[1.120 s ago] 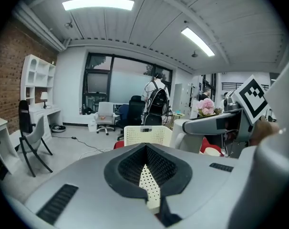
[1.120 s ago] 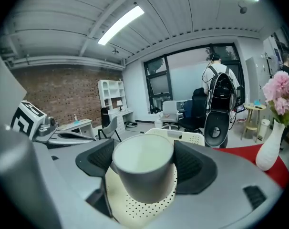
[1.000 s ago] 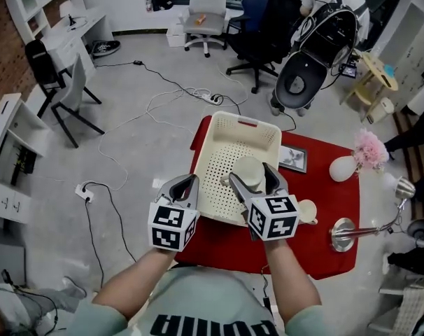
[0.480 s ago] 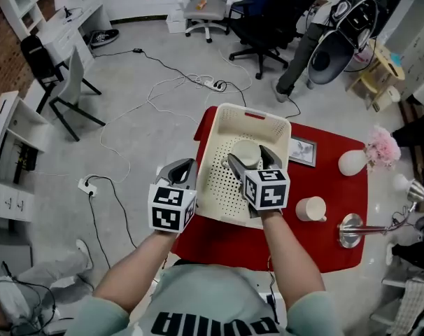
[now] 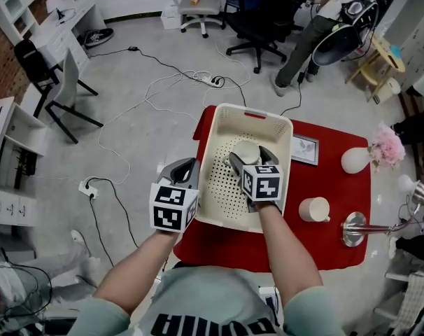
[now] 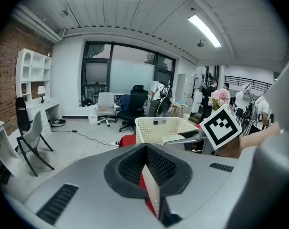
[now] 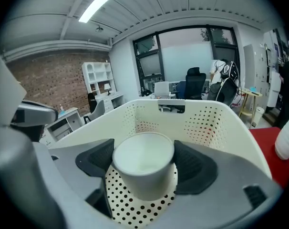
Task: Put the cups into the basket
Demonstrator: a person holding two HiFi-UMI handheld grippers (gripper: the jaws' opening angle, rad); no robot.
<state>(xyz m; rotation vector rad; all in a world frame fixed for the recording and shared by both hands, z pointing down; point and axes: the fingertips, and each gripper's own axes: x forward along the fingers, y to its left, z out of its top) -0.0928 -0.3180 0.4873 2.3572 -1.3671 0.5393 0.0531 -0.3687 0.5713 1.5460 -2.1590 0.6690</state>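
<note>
- One cream basket (image 5: 222,191) with a perforated floor and walls stood on the red surface (image 5: 317,247), over its left part, with its left edge near the surface's edge.
- Right tongs (image 5: 250,157) reached in over the basket, closed on a white cup (image 7: 143,168). One pad pressed each side of the cup.
- The held cup was mouth up, inside the basket's walls, with the dotted floor beneath it. Could not tell whether its base touched the floor.
- That cup was the one thing seen within the basket.
- Left tongs (image 5: 186,168) were drawn together with nothing between them. They sat just off the basket's left wall, over the surface's edge.
- Cups counted: two. The second cup (image 5: 314,209) stood mouth up on the red surface, right of the basket and apart from it.
- Baskets counted: one.
- Also on the surface, one of each: a small picture frame (image 5: 304,150) just beside the basket's far right corner, a white vase (image 5: 355,161) with pink flowers (image 5: 385,145), and a silver lamp (image 5: 355,229) near the second cup.
</note>
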